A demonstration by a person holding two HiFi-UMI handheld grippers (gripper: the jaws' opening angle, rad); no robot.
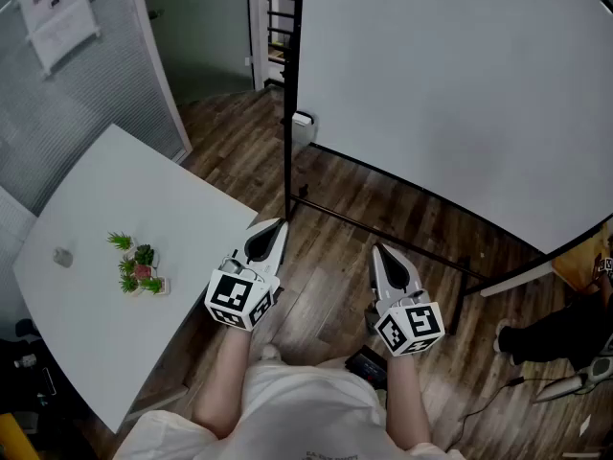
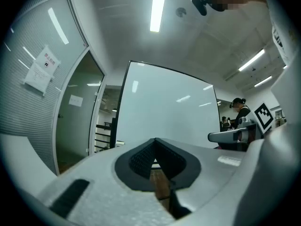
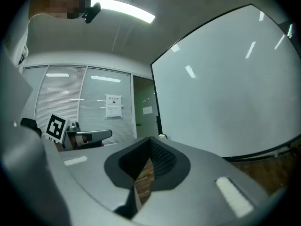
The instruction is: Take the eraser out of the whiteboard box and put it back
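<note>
The left gripper [image 1: 275, 230] and right gripper [image 1: 383, 257] are held level, side by side above the floor [image 1: 326, 286]. Both have their jaws together and hold nothing. They face the whiteboard [image 1: 450, 94]. A small white box [image 1: 303, 123] sits at its lower left corner, well ahead of both grippers. The eraser cannot be made out. The counter [image 1: 86, 295] lies left.

The whiteboard [image 1: 450, 94] stands ahead of both jaws, the desk [image 1: 192, 218] to their left.
A plant [image 1: 137, 266] sits on the desk, left of the left gripper [image 1: 276, 226]; floor [image 1: 330, 257] lies beneath both jaws.
</note>
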